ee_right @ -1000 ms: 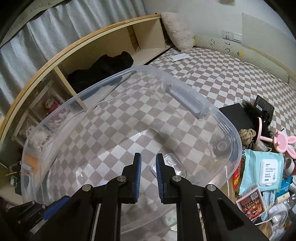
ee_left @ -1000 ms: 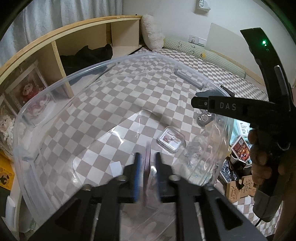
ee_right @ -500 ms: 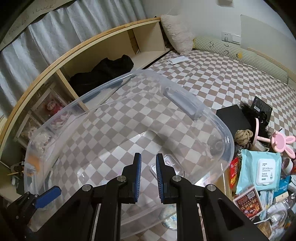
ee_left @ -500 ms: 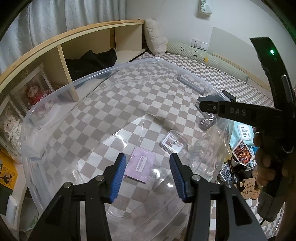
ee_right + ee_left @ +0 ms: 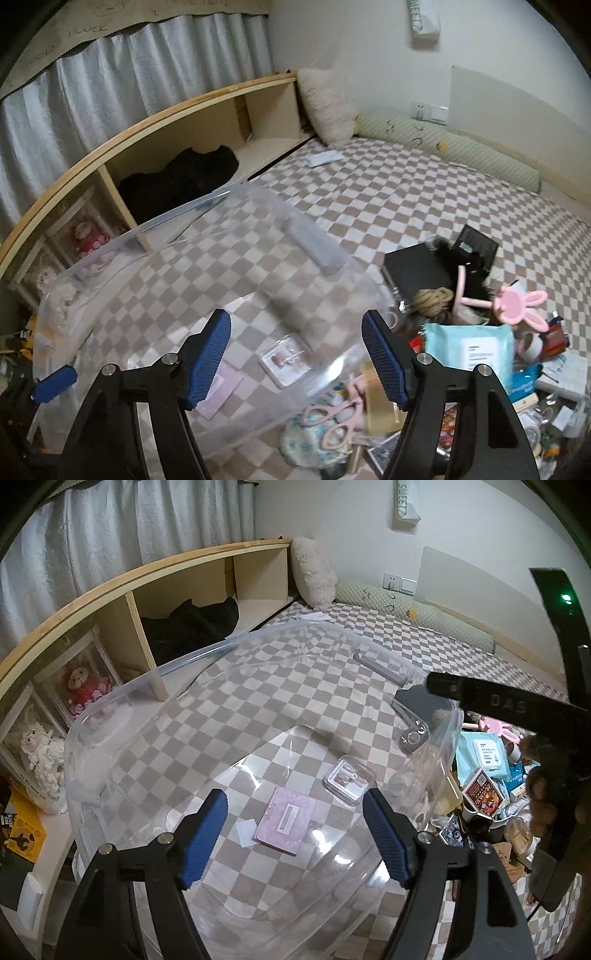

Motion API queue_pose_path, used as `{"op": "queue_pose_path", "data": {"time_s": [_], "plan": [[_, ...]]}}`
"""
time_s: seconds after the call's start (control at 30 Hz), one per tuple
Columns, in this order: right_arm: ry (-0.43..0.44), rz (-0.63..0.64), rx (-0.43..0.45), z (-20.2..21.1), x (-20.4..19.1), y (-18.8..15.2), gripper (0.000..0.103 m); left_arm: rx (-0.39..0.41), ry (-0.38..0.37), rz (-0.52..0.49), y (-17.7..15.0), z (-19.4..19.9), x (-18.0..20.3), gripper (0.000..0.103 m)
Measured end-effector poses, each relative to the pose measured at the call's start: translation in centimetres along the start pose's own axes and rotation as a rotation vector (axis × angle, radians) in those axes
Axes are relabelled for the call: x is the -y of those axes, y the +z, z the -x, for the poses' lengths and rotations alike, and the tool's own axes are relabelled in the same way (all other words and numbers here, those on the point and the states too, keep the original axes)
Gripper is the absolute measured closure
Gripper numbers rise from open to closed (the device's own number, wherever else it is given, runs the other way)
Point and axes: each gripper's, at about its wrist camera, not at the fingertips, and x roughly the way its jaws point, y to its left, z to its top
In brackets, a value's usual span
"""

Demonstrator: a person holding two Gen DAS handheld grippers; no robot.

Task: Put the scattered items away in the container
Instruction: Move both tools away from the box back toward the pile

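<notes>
A large clear plastic tub (image 5: 110, 709) (image 5: 155, 229) rests on the checkered bed. On its floor lie a lilac card (image 5: 286, 821) (image 5: 221, 386) and a small clear case (image 5: 349, 780) (image 5: 284, 358). My left gripper (image 5: 295, 834) hangs open above the tub, with nothing between its blue pads. My right gripper (image 5: 295, 354) is open too, over the tub's right rim. The scattered pile sits right of the tub: pink scissors (image 5: 332, 417), a teal wipes pack (image 5: 476, 347) (image 5: 484, 753), a pink bunny stick (image 5: 517, 302), and a black box (image 5: 417, 273).
A wooden shelf unit (image 5: 122, 602) with dolls (image 5: 85, 686) and dark cloth (image 5: 192, 624) runs along the left. A fluffy pillow (image 5: 328, 107) and a bolster (image 5: 443, 151) line the far wall. The right gripper's body and a hand (image 5: 543, 790) fill the right of the left wrist view.
The left gripper opened and let the lilac card drop onto the tub floor, then pulled back. The right gripper went from shut to wide open and swung toward the pile.
</notes>
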Motion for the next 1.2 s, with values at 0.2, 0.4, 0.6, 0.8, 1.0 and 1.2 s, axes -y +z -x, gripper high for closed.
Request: {"op": "queue_pose_path", "data": {"time_s": [0.2, 0.4, 0.6, 0.8, 1.0, 1.2], "plan": [[-0.053, -0.03, 0.047, 1.8, 1.6, 0.1, 0.0, 0.036, -0.01, -0.011, 0.1, 0.8, 0.4, 0.006], [-0.071, -0.051, 0.057, 3.6, 3.2, -0.3, 0.0, 0.044, -0.025, -0.033, 0.2, 1.0, 1.2, 0.0], [-0.119, -0.014, 0.05, 5.5, 4.7, -1.8, 0.0, 0.052, -0.036, -0.089, 0.0, 1.3, 2.6, 0.0], [-0.16, 0.01, 0.062, 7.8, 5.6, -3.1, 0.0, 0.056, -0.065, -0.112, -0.1, 1.6, 3.7, 0.0], [-0.153, 0.031, 0.089, 10.9, 5.7, -4.1, 0.0, 0.061, -0.078, -0.125, -0.1, 1.9, 4.4, 0.0], [-0.17, 0.007, 0.115, 14.0, 6.8, -5.9, 0.0, 0.067, -0.102, -0.136, -0.2, 1.9, 5.1, 0.0]]}}
